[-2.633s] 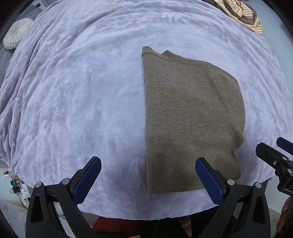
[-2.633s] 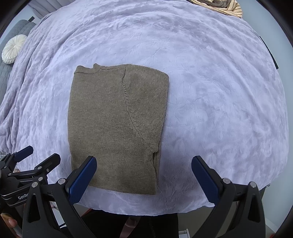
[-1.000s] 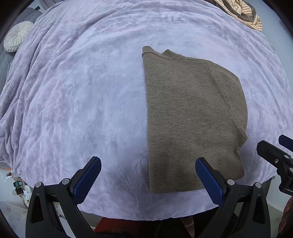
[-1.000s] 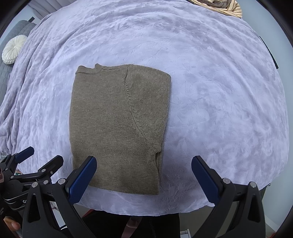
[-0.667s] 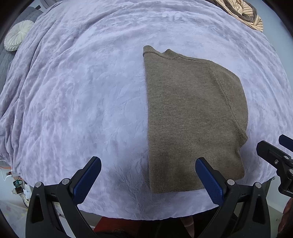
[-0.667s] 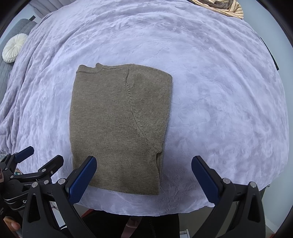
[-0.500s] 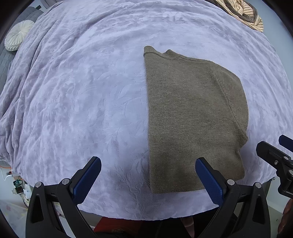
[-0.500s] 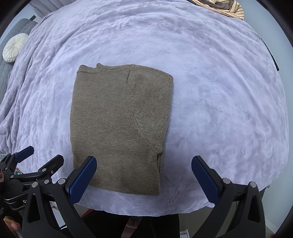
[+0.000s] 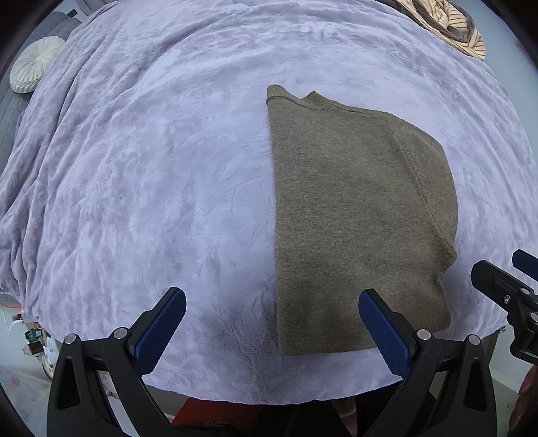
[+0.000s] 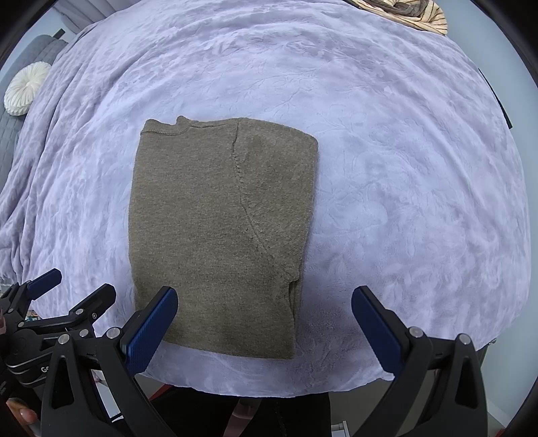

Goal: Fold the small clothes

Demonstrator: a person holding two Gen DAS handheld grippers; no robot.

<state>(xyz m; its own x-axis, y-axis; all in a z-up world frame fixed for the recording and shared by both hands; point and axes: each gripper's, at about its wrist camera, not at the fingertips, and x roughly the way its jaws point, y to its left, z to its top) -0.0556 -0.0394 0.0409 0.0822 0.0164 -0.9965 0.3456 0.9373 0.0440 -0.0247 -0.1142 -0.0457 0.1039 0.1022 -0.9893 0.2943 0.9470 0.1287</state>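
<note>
A folded olive-brown knit sweater (image 10: 218,235) lies flat on the soft lilac blanket (image 10: 403,168). The left gripper (image 9: 272,327) and right gripper (image 10: 264,324) hover near its near edge, both spread wide and holding nothing.

The striped fabric (image 9: 450,25) at the upper right of the left wrist view is cut off by the frame's top edge, and its kind cannot be told; the same fabric (image 10: 403,11) is clipped at the top of the right wrist view. The right gripper (image 9: 511,295) is seen only in part at the right edge of the left wrist view. Whatever is folded beneath the olive sweater (image 10: 218,235) is hidden. Small items (image 9: 32,339) at the lower left of the left wrist view are too small to identify. The person's fingertip (image 10: 20,415) is cropped at the lower left corner.
</note>
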